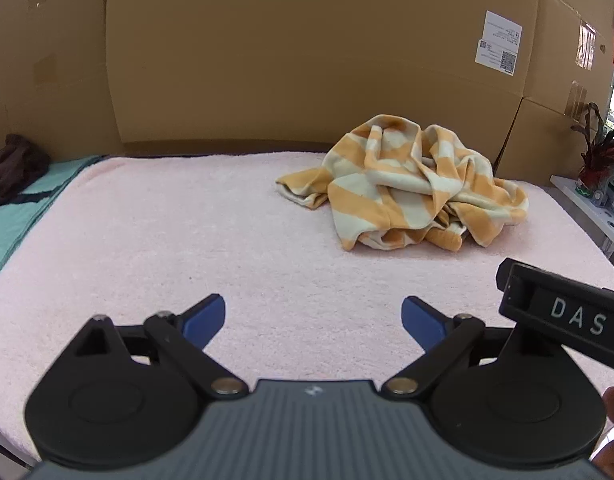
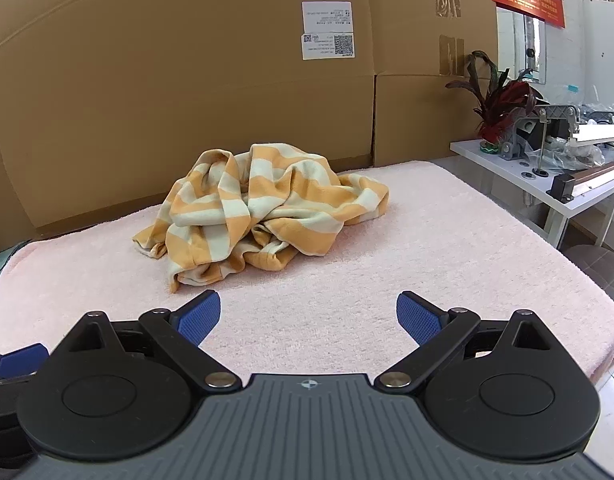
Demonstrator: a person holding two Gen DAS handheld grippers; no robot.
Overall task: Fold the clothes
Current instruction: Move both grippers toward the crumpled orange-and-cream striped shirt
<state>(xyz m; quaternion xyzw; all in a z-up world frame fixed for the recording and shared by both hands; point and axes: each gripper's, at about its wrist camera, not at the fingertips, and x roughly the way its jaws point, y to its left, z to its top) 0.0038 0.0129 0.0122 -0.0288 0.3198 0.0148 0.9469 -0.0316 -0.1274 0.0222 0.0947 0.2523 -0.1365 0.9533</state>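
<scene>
Left wrist view shows the left gripper (image 1: 313, 318) with jaws spread wide and holding nothing; the right gripper (image 2: 309, 316) is the same, wide and empty. Both hover over the pink towel (image 2: 447, 240), well short of the striped orange-and-cream garment (image 2: 259, 208), crumpled near the cardboard boxes (image 2: 187, 100). Best to find a hem first, then spread it flat.

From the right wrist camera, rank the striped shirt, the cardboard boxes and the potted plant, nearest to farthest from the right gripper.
1. Striped shirt: crumpled on the pink towel, ahead and slightly left of the open right gripper.
2. Cardboard boxes: directly behind the shirt.
3. Potted plant: far right, on the white side table.
</scene>
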